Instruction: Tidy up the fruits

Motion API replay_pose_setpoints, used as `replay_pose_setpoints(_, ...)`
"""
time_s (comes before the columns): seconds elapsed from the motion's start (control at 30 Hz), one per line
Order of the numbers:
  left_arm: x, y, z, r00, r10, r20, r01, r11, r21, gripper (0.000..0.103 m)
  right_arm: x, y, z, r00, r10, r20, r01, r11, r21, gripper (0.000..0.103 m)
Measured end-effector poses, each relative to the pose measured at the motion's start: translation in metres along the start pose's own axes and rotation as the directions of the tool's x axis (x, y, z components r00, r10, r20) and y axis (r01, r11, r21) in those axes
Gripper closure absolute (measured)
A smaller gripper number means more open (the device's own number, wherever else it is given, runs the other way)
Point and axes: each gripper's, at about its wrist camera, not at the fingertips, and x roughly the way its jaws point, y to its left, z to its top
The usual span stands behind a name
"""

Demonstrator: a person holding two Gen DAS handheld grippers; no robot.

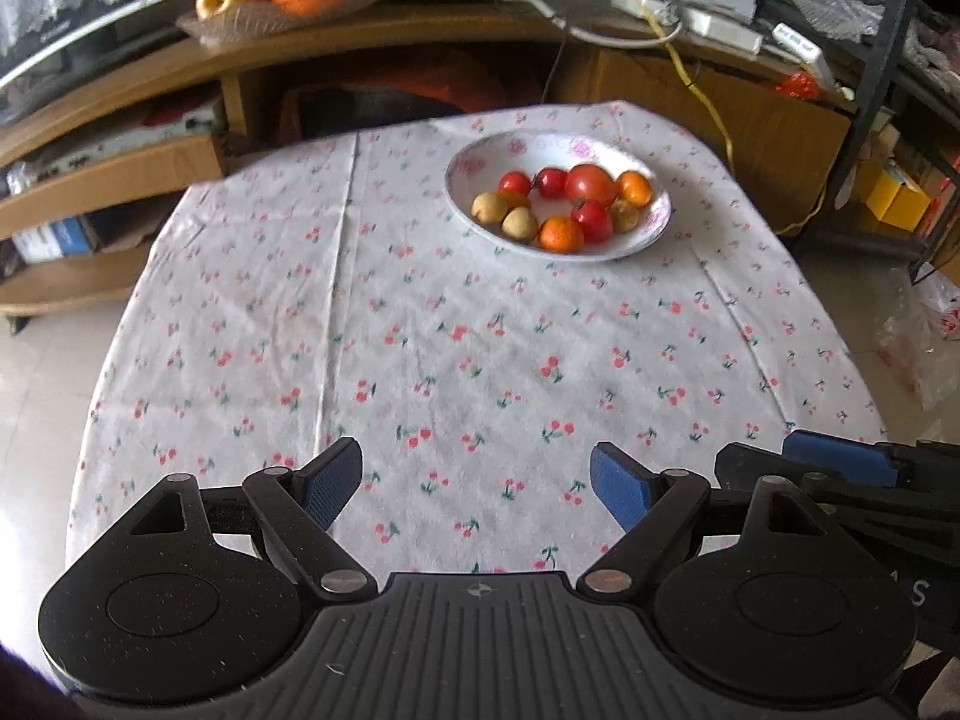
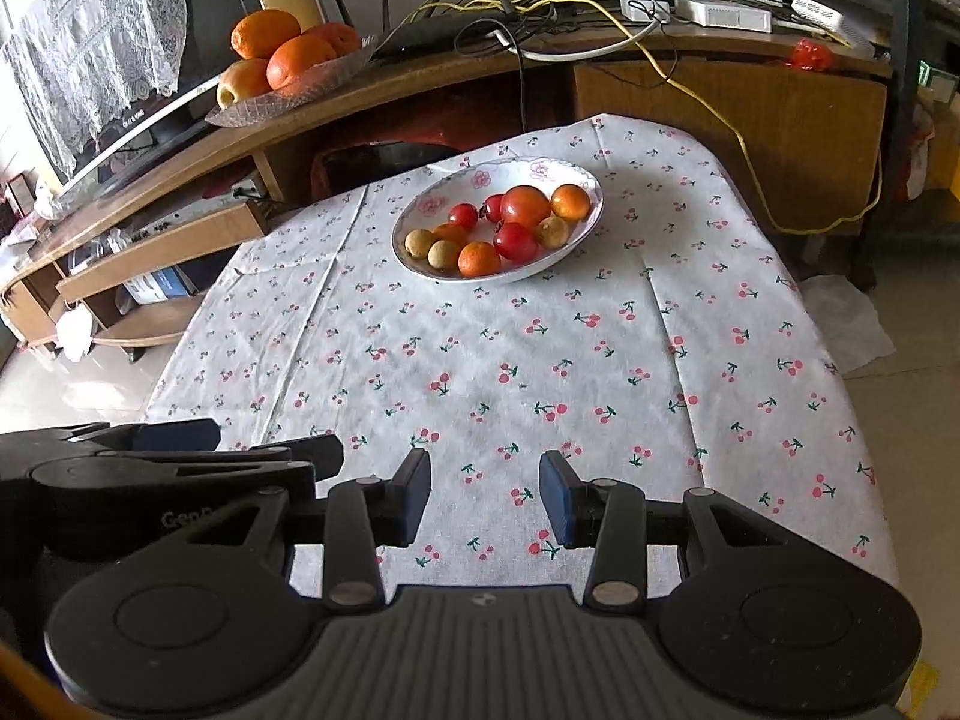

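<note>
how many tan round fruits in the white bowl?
3: two side by side at the bowl's near-left, one on the right beside a red fruit. More may be hidden.

You are working in a home living room. A cherry-print tablecloth (image 2: 480, 360) is covering the low table in front of you, and a wooden TV stand (image 2: 720, 102) is running along the far side, with a television (image 2: 150, 120) sitting on it under a lace cover (image 2: 102, 42). A glass dish of oranges (image 2: 288, 60), a router (image 2: 444, 30) and tangled cables (image 2: 690, 84) are crowding its top, and pale tile flooring (image 1: 36, 396) is showing beside the table.
</note>
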Motion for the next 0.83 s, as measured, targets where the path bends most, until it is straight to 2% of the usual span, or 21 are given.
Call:
replay_pose_setpoints(0.03, 0.002, 0.000, 0.000, 1.000, -0.014, -0.012, 0.014, 1.000, -0.009, 0.024, 0.001, 0.001, 0.000, 1.000, -0.003, -0.005, 0.003, 1.000, -0.004, 0.063)
replay_pose_setpoints(0.1, 0.004, 0.000, -0.002, 1.000, -0.023, -0.016, 0.023, 1.000, -0.010, 0.025, 0.003, 0.001, -0.002, 1.000, -0.009, -0.010, 0.008, 1.000, -0.010, 0.063)
replay_pose_setpoints(0.5, -0.002, -0.010, -0.005, 0.996, 0.040, 0.077, -0.046, 0.995, 0.089, 0.025, 0.006, 0.000, -0.003, 1.000, -0.015, -0.018, 0.014, 1.000, -0.014, 0.063)
replay_pose_setpoints(0.83, -0.003, -0.009, -0.004, 0.993, 0.061, 0.098, -0.070, 0.993, 0.094, 0.020, 0.006, 0.000, -0.003, 1.000, -0.018, -0.017, 0.018, 1.000, -0.009, 0.063)
